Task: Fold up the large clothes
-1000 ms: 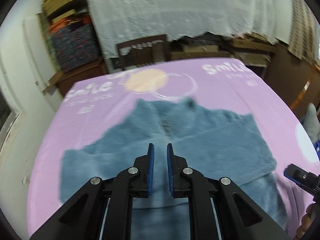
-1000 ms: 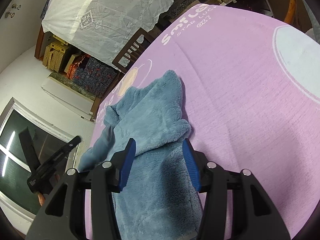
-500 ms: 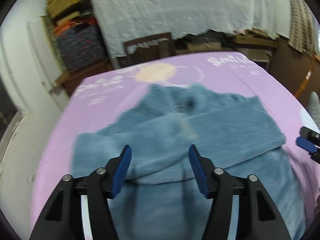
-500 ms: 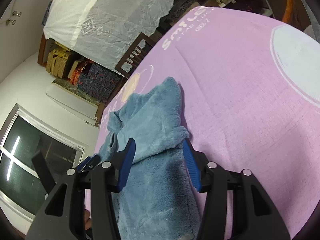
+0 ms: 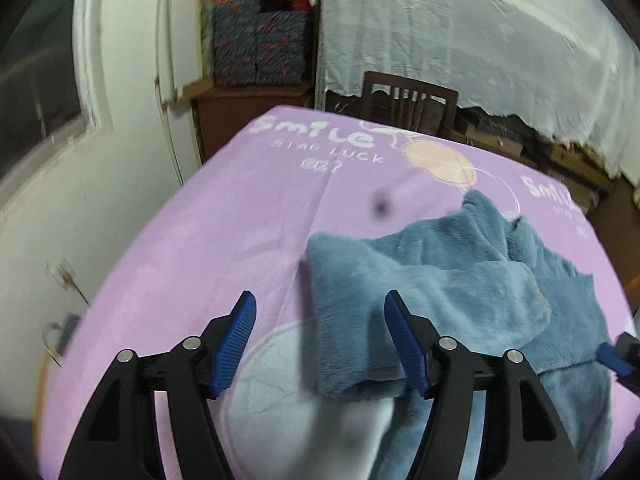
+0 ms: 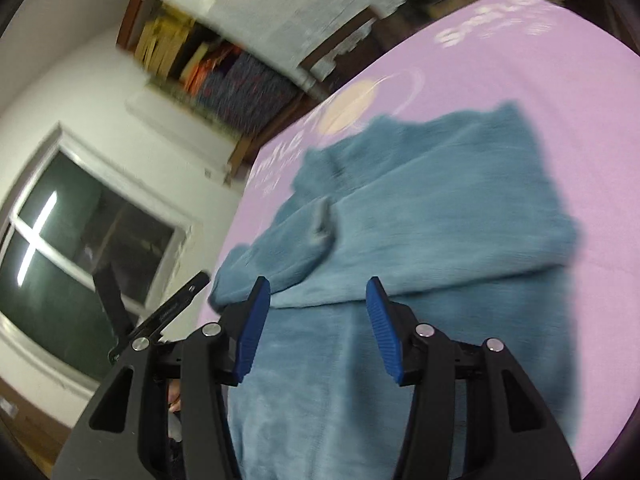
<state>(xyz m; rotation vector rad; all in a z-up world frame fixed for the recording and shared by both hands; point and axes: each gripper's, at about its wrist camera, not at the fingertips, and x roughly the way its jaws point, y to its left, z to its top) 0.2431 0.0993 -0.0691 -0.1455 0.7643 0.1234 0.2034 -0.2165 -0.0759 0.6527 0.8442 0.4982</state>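
Both sets of jaws stand apart and empty: left gripper (image 5: 318, 338) just spread wide, letting go; the blue fleece garment (image 5: 452, 288) lies below, on the purple cover (image 5: 224, 240), under the right gripper (image 6: 318, 330).

A cluttered home storeroom: a table under a purple printed cloth (image 5: 240, 220), a wooden chair (image 5: 408, 100) at 12 o'clock, stacked fabrics (image 5: 260, 48) on shelves at 11, a lace sheet (image 5: 460, 32) draped at 1.

Purple table cover (image 5: 240, 240): white print "Smile", below it "STAR LUCK", then blurred number, unreadable.
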